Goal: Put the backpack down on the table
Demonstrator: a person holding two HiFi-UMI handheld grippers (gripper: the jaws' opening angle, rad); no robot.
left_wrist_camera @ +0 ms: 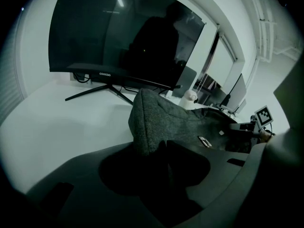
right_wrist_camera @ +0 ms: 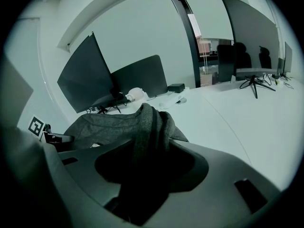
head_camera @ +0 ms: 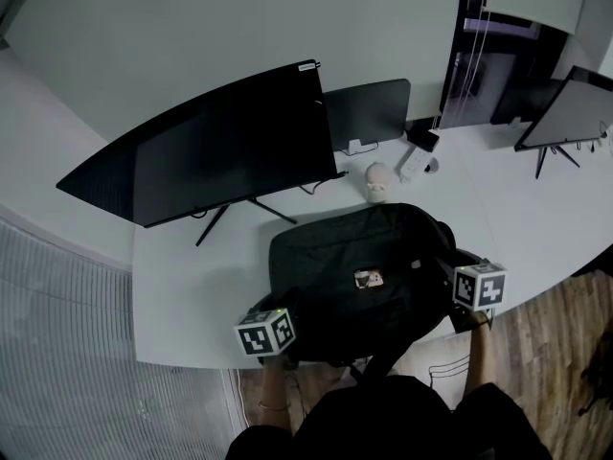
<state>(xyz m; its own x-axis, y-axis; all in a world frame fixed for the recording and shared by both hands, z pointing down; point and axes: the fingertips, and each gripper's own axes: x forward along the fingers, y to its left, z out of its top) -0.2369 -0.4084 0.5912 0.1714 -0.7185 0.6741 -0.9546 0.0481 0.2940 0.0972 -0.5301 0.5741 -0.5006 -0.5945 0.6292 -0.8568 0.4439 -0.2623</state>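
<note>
A dark grey backpack [head_camera: 354,257] lies flat on the white table [head_camera: 192,286], close to its near edge, with a small tag [head_camera: 369,279] on top. My left gripper [head_camera: 287,307] sits at the bag's near left corner, and my right gripper [head_camera: 448,276] is at its right side. In the left gripper view a raised fold of the backpack [left_wrist_camera: 161,120] runs into the wide gap of the left gripper [left_wrist_camera: 164,153]. In the right gripper view a ridge of the backpack [right_wrist_camera: 147,122] rises into the right gripper [right_wrist_camera: 145,148]. Both sets of jaws stand apart around the fabric; the pads are lost in shadow.
A large curved monitor [head_camera: 230,147] on a stand is behind the bag, a smaller screen [head_camera: 369,113] beside it, and another monitor [head_camera: 575,113] at the far right. A small white object [head_camera: 376,180] and cables lie behind the bag. Wooden floor [head_camera: 546,333] shows beyond the table edge.
</note>
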